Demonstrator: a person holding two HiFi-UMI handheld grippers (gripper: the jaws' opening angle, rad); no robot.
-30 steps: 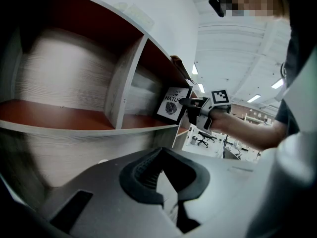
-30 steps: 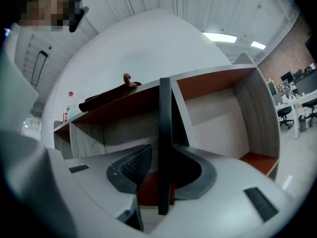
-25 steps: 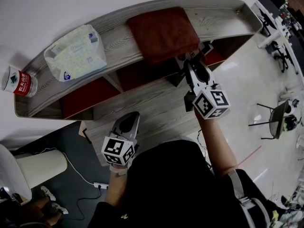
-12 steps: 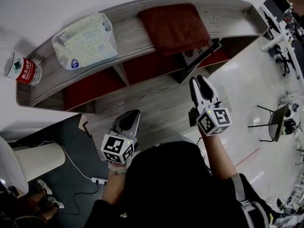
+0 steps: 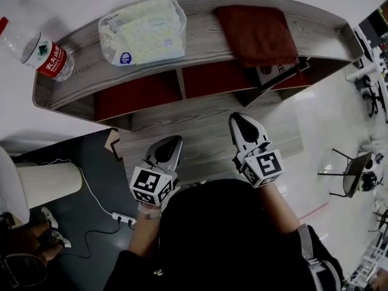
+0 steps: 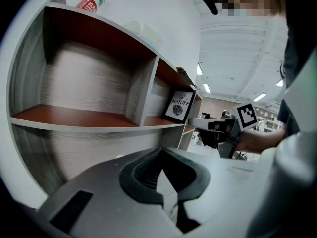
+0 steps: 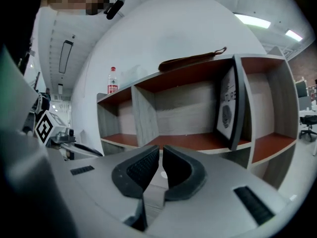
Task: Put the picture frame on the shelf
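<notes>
right tongs retreated, just closed empty | picture frame ahead, seemingly leaning

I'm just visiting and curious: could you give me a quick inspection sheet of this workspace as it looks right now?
Surface: wood-grain shelf unit with red-brown compartments.
Job's things: picture frame stands inside the shelf, toward its right end.
Clutter: water bottle, tissue pack and folded red cloth on the shelf top.
Grippers: left hand-held gripper shut, empty; right hand-held gripper jaws have just closed, nothing between them; both short of the shelf.
Cables: white power strip and cord on the dark floor.
Surroundings: chair on pale floor.
</notes>
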